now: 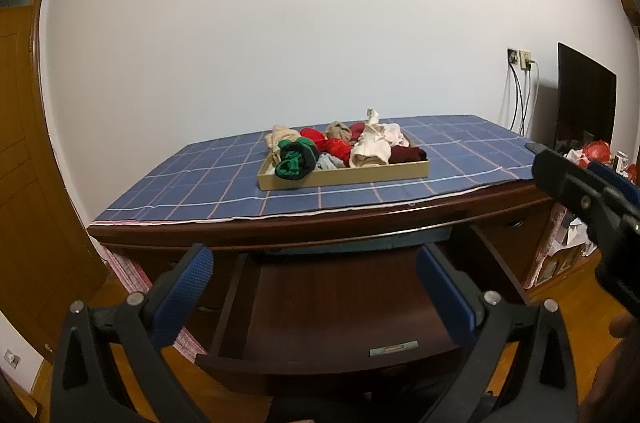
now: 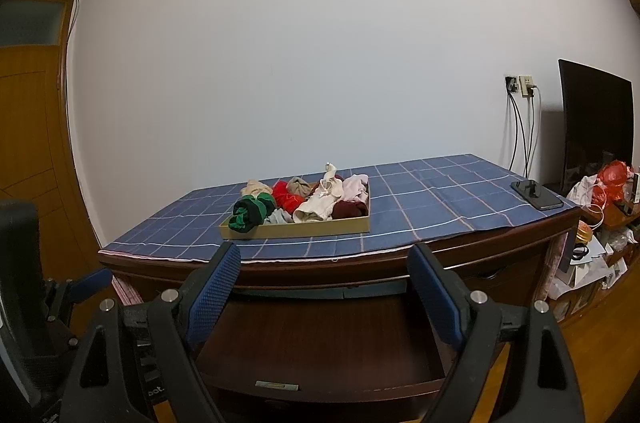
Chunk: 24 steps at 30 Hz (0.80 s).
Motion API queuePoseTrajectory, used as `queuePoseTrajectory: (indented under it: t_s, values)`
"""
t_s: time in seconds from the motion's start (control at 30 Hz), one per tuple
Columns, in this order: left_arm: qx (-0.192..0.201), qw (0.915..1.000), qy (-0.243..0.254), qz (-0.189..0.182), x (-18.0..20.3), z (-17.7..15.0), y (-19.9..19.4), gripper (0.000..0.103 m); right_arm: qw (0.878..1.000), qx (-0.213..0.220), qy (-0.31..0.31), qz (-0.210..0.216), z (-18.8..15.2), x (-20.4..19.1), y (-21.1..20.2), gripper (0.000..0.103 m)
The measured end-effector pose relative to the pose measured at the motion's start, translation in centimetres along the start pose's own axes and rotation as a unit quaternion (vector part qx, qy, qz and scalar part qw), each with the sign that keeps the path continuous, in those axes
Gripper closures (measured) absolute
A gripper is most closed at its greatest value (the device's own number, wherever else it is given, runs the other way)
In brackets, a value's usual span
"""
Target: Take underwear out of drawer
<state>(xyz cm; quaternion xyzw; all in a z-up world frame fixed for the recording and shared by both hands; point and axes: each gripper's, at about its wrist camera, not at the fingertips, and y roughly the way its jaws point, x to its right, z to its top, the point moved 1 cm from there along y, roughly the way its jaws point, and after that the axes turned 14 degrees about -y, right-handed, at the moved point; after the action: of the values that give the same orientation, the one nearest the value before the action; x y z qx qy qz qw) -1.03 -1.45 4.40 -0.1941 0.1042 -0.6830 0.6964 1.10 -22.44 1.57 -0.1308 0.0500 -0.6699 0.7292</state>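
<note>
Beyond both tongs, on the blue checked cloth [image 2: 420, 199] covering the desk, sat a shallow cardboard tray [image 2: 296, 228] heaped with rolled underwear [image 2: 304, 201] in green, red, beige, pink and maroon. To the left, the left gripper [image 1: 316, 287] stood wide open and held nothing; its blue pads framed the pulled-out drawer [image 1: 340, 307] just below and ahead. The drawer's dark floor looked bare apart from a small label near its front edge. To the right, the right gripper [image 2: 324, 295] was likewise spread wide and empty over the same drawer. A phone [image 2: 536, 194] lay far right on the cloth. Judging by this, the garments were already out, and little seemed left except perhaps shutting the drawer.
</note>
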Motion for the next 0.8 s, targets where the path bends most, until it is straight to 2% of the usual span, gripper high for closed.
queuePoseTrajectory:
  t_s: [0.8]
  values:
    - [-0.002, 0.9999, -0.001, -0.010, -0.18, -0.06, -0.02, 0.000, 1.000, 0.000, 0.003, -0.002, 0.06, -0.09, 0.11, 0.015]
